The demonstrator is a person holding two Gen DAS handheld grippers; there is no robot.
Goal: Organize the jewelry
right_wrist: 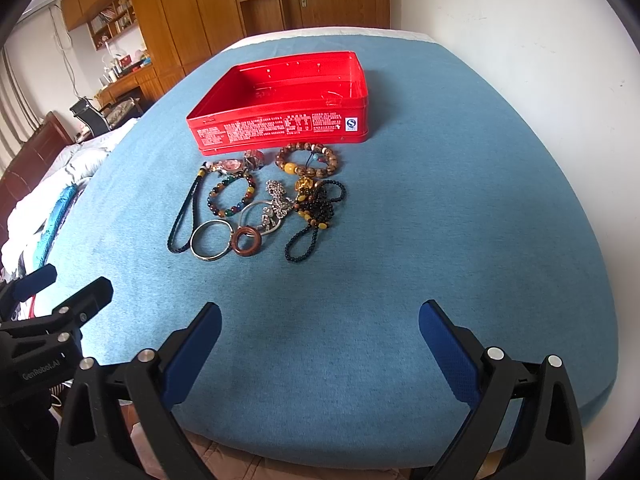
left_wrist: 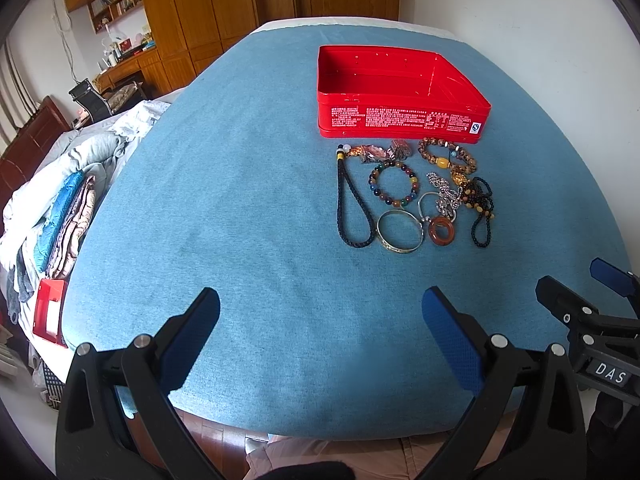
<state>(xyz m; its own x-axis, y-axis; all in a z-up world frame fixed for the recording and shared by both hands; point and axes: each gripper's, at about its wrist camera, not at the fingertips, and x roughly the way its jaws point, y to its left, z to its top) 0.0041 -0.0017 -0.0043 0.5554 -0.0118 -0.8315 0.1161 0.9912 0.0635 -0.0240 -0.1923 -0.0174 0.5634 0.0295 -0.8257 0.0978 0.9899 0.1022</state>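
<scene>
An empty red tin box (left_wrist: 400,122) (right_wrist: 280,132) stands on a blue cloth-covered table (left_wrist: 248,208) (right_wrist: 440,220). Just in front of it lies a pile of jewelry: a black braided cord (left_wrist: 348,216) (right_wrist: 182,224), a multicolour bead bracelet (left_wrist: 394,184) (right_wrist: 232,199), a brown wooden bead bracelet (left_wrist: 446,155) (right_wrist: 308,160), a silver bangle (left_wrist: 400,233) (right_wrist: 210,245), a reddish-brown ring (left_wrist: 442,231) (right_wrist: 247,242), a silver chain (left_wrist: 442,196) (right_wrist: 278,204) and black bead strands (left_wrist: 482,210) (right_wrist: 310,220). My left gripper (left_wrist: 320,320) and right gripper (right_wrist: 320,328) hover open near the table's front edge, holding nothing.
The right gripper's tool shows at the right edge of the left wrist view (left_wrist: 592,320); the left tool shows at the left edge of the right wrist view (right_wrist: 48,320). A bed with piled bedding (left_wrist: 68,184) lies to the left. Wooden cabinets (left_wrist: 192,4) line the back.
</scene>
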